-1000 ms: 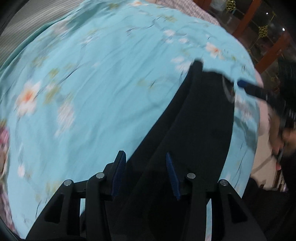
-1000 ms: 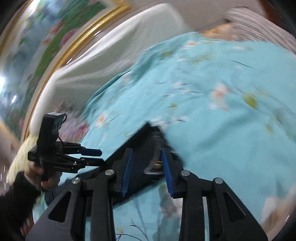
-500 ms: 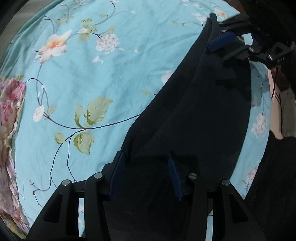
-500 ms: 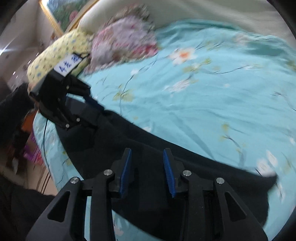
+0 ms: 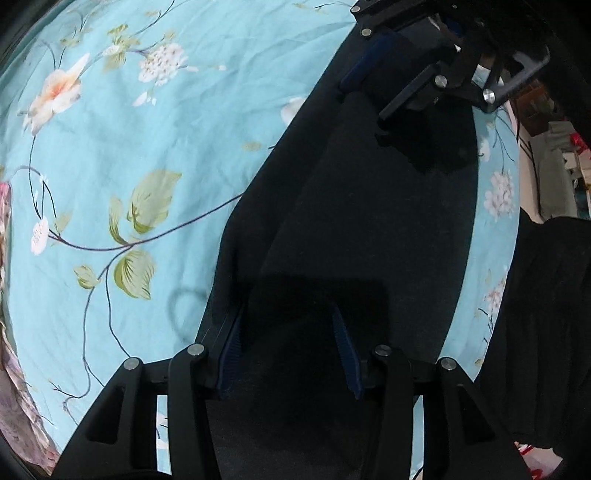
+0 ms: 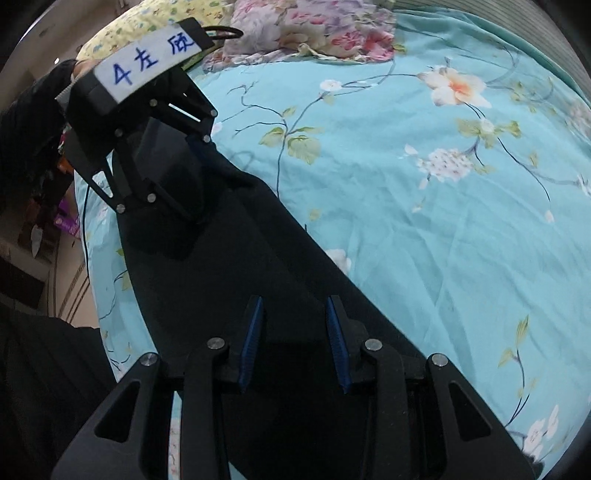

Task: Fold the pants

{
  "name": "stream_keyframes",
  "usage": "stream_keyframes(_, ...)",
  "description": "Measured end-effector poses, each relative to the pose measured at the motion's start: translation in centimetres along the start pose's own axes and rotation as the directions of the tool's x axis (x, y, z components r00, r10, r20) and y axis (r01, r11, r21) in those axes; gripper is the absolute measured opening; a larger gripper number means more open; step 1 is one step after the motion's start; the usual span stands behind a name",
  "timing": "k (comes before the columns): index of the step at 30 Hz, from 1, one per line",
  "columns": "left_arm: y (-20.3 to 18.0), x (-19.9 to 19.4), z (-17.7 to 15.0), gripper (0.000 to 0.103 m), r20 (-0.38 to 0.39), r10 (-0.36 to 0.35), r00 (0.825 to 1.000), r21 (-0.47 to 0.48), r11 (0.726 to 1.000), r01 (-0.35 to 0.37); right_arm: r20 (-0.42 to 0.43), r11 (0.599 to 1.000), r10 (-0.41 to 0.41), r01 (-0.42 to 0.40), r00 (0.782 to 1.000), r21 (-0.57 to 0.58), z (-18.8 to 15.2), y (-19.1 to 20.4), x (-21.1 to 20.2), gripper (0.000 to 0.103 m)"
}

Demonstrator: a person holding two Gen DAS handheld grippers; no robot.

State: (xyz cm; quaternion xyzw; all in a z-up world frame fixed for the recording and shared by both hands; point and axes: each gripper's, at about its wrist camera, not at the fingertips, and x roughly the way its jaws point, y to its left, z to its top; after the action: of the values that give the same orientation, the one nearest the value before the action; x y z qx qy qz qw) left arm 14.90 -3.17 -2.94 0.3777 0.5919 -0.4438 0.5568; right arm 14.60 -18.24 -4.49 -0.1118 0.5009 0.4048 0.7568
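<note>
Black pants (image 5: 369,221) lie flat in a long strip on the turquoise floral bedsheet (image 5: 147,129), near the bed's front edge. My left gripper (image 5: 288,314) is low over one end of the pants, jaws apart, fabric lying between the blue pads. My right gripper (image 6: 293,302) is over the other end of the pants (image 6: 229,266), jaws also apart with fabric under them. Each gripper shows in the other's view: the right one (image 5: 424,66) at top, the left one (image 6: 147,140) at upper left.
Floral pillows (image 6: 314,29) and a yellow pillow (image 6: 122,26) lie at the head of the bed. The bed's edge (image 5: 509,206) runs beside the pants, with the person's dark clothing (image 5: 546,332) and room floor beyond it.
Both grippers have come down to the bed with the pants. The pants went from hanging lifted to lying flat and stretched between the two grippers. The views have steadied.
</note>
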Motion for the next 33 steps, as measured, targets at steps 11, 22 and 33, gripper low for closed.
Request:
stream_keyframes(11, 1.6, 0.3, 0.5, 0.005, 0.047, 0.044, 0.998, -0.042, 0.998, -0.042, 0.016, 0.999, -0.038, 0.039, 0.999, -0.027, 0.6, 0.1, -0.3, 0.005)
stream_keyframes(22, 5.4, 0.9, 1.2, 0.006, 0.097, 0.113, 0.989, -0.181, 0.979, -0.094, 0.050, 0.990, -0.127, 0.124, 0.991, 0.067, 1.6, -1.4, 0.3, 0.005)
stream_keyframes(33, 2.5, -2.7, 2.2, 0.061, 0.265, 0.094, 0.960, -0.248, 0.968, -0.026, 0.278, 0.934, -0.268, 0.178, 0.922, 0.310, -3.4, 1.1, -6.1, 0.048)
